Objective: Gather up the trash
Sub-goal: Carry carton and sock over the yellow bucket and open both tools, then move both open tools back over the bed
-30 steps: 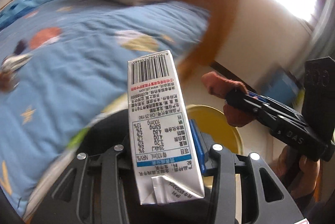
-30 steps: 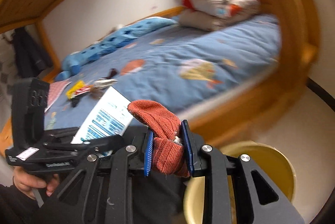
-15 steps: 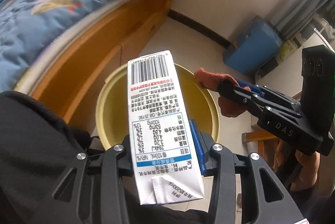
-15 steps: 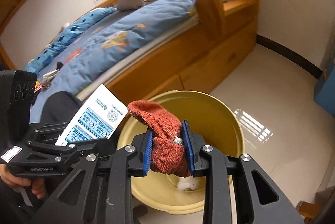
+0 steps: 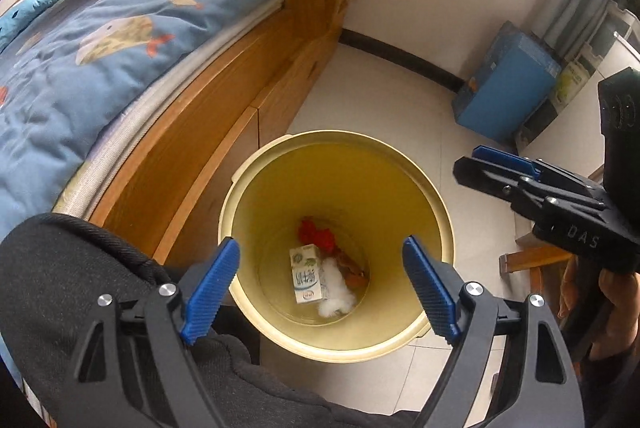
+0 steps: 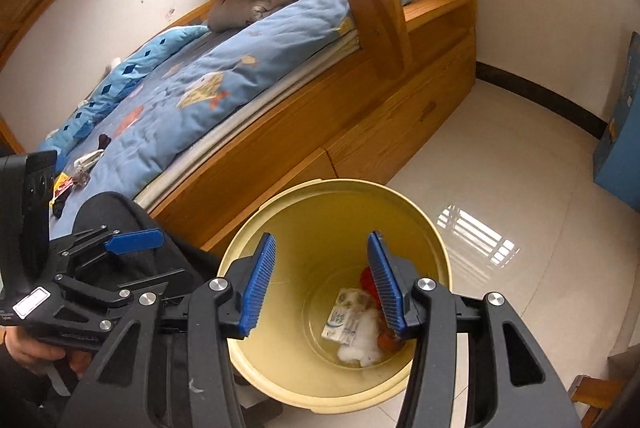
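Bed (image 6: 208,95) w/ blue quilt fills the left of both views; wood frame runs right alongside the yellow bin (image 5: 240,211), which stands on the tile floor.

Bin is deep and rigid, prob light plastic. If it needs shifting, take it by the rim.

Inside at the bottom: milk carton (image 5: 306,274) lying flat, red knit piece (image 5: 316,234) beyond it, white fluffy wad (image 5: 336,292) touching the carton's side, plus an orange-brown scrap I can't identify.

Left gripper (image 5: 322,288) hangs over the bin mouth, jaws opening, wide apart, nothing between the pads. Right gripper (image 6: 320,284) also over the bin, jaws opening, about halfway, empty too.

More trash on the quilt's far end: small wrappers (image 6: 70,175), too small to tell apart. Prob thin, light, crinkly and slippery, so pinch at a folded edge, not the flat face. A carton like the one binned is stiff but crushable; grip across the narrow sides, gently.
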`<state>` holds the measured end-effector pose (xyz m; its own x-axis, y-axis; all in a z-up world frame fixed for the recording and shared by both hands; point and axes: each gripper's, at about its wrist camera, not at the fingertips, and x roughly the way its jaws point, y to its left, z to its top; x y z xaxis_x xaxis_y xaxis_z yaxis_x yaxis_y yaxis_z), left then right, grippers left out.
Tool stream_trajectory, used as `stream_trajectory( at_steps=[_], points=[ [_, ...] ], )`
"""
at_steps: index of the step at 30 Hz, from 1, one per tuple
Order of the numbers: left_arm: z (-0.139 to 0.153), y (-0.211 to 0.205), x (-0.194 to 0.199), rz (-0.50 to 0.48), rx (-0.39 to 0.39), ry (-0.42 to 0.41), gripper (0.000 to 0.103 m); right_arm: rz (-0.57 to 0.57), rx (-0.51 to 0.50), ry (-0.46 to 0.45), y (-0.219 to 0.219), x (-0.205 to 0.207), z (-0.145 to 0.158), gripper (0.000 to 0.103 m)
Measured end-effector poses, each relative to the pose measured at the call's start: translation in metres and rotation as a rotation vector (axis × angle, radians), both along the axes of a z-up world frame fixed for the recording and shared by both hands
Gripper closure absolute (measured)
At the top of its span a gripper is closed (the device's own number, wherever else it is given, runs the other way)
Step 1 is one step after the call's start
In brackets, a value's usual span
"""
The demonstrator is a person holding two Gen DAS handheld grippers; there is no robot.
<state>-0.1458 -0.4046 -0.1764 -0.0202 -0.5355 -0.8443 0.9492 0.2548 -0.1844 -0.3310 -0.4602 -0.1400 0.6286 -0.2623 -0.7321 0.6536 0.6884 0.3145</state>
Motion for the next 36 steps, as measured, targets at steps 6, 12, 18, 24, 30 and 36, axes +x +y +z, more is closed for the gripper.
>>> stream_trajectory(
  at_steps=[6, 12, 18, 24, 30, 36],
  points=[
    [0.001, 0.001, -0.001, -0.008, -0.013, 0.012, 0.02, 0.018, -0.011, 0.007, 0.005, 0.005, 0.005, 0.055],
    [0.009, 0.008, 0.007, 0.015, -0.051, 0.011, 0.02, 0.026, -0.031, -0.009, 0.007, 0.01, 0.015, 0.055],
    [0.037, 0.036, 0.03, 0.111, -0.133, -0.04, 0.02, 0.104, -0.093, -0.098, 0.02, 0.04, 0.042, 0.053],
    [0.067, 0.086, 0.072, 0.269, -0.203, -0.097, 0.015, 0.25, -0.146, -0.196, 0.047, 0.097, 0.074, 0.034],
    [0.094, 0.156, 0.117, 0.48, -0.24, -0.222, 0.01, 0.451, -0.195, -0.267, 0.096, 0.169, 0.099, 0.016],
    [0.112, 0.232, 0.161, 0.696, -0.25, -0.3, 0.005, 0.626, -0.277, -0.356, 0.158, 0.228, 0.123, 0.008]
  ],
)
